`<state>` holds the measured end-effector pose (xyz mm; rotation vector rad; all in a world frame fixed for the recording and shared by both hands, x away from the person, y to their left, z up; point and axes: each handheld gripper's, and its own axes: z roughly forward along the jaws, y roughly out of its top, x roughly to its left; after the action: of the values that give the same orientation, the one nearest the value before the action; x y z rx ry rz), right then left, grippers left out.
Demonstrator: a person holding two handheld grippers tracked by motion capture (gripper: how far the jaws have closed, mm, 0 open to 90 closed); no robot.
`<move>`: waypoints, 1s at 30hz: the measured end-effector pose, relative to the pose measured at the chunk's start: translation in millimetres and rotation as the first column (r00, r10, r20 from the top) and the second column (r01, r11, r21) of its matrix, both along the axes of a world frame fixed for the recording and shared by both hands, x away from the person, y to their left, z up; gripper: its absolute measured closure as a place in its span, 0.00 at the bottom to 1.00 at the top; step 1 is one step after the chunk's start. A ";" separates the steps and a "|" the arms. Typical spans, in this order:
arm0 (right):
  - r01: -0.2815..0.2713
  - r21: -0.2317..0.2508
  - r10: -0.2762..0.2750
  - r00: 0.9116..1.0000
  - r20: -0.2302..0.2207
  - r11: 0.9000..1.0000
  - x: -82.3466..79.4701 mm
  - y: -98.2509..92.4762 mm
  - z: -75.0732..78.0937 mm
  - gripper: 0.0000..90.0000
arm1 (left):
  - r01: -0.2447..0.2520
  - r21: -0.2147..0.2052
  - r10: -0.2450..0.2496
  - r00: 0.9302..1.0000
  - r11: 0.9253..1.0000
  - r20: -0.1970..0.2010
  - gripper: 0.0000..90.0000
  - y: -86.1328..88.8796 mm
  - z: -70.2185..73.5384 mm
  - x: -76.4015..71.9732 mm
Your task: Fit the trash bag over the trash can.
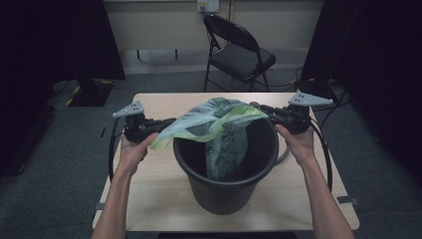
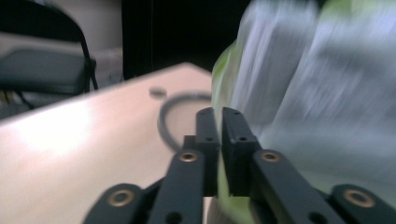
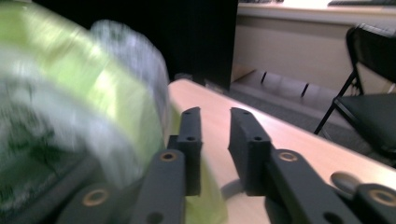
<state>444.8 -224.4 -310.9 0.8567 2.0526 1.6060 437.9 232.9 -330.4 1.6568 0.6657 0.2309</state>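
Over black bucket (image 1: 226,169) at table (image 1: 159,199) centre, green plastic bag (image 1: 219,124) drapes across rim. Left gripper (image 2: 217,114) pinches bag's left edge; right gripper (image 3: 215,114) at bag's right edge, jaws parted.

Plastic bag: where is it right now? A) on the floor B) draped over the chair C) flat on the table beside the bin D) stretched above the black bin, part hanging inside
D: the plastic bag spans the black bin, its lower part hanging into the opening.
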 end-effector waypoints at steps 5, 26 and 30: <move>0.023 0.040 -0.025 0.998 0.055 0.999 -1.8 -1.3 24.9 0.73 | 0.027 -0.040 -0.024 0.998 0.999 0.063 0.83 -1.6 28.1 0.8; -0.027 0.025 0.025 0.997 0.078 0.999 -40.2 0.1 33.7 0.67 | 0.151 -0.015 -0.149 0.984 0.988 0.096 0.68 -17.1 31.4 -47.8; -0.025 0.026 0.023 0.997 0.078 0.999 -38.3 0.6 33.3 0.69 | 0.144 -0.050 -0.137 0.983 0.988 0.119 0.68 -11.3 40.9 -40.8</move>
<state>406.5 -223.7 -277.6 0.7691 1.9993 1.6573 397.1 221.6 -289.5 1.6134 0.4620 0.2012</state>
